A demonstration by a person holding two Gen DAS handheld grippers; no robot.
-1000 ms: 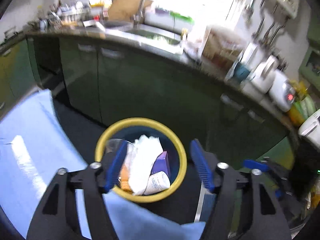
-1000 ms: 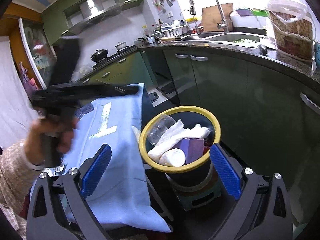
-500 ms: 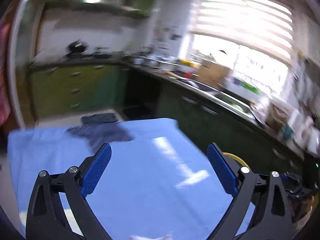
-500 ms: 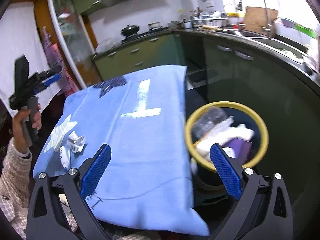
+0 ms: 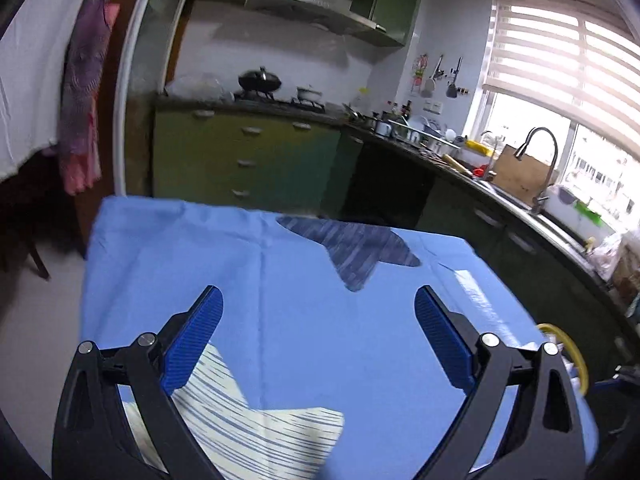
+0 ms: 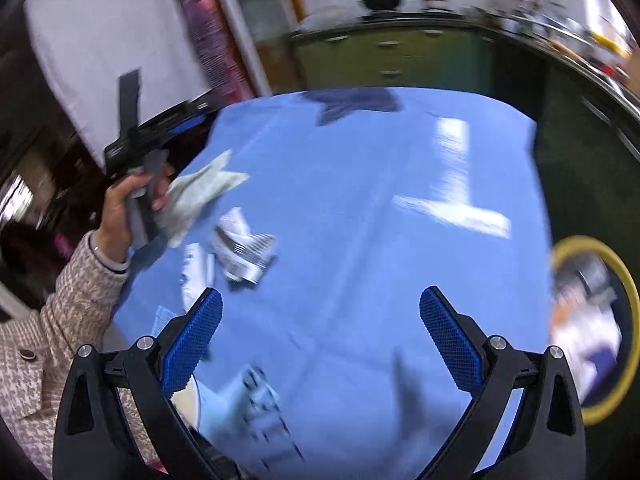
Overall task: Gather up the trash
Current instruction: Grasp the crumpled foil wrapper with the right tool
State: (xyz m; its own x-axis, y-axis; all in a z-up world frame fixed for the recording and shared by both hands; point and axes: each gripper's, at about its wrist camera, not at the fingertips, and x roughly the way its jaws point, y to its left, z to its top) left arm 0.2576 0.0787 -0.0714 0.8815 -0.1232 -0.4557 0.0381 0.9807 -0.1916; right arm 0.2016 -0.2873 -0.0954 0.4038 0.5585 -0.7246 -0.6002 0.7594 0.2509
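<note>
A yellow-rimmed bin (image 6: 624, 292) full of trash stands off the right edge of the blue-cloth table (image 6: 360, 208); a slice of its rim (image 5: 568, 344) shows in the left wrist view. A crumpled silver wrapper (image 6: 244, 252) and a white tube (image 6: 194, 272) lie on the cloth at the left; a blurred light-blue wrapper (image 6: 256, 400) lies near me. My right gripper (image 6: 320, 340) is open and empty above the cloth. My left gripper (image 5: 318, 338) is open and empty over the cloth; in the right wrist view it (image 6: 160, 124) is hand-held at the table's left edge.
The cloth has a dark striped star patch (image 5: 352, 248) at the far side and a pale striped patch (image 5: 240, 420) near me. Green cabinets (image 5: 240, 160), a stove with a wok (image 5: 260, 80) and a sink tap (image 5: 540, 160) line the far and right sides.
Both grippers have swung left from the bin to over the table. The left gripper has moved to the table's left side. The bin now sits at the right edge of both views.
</note>
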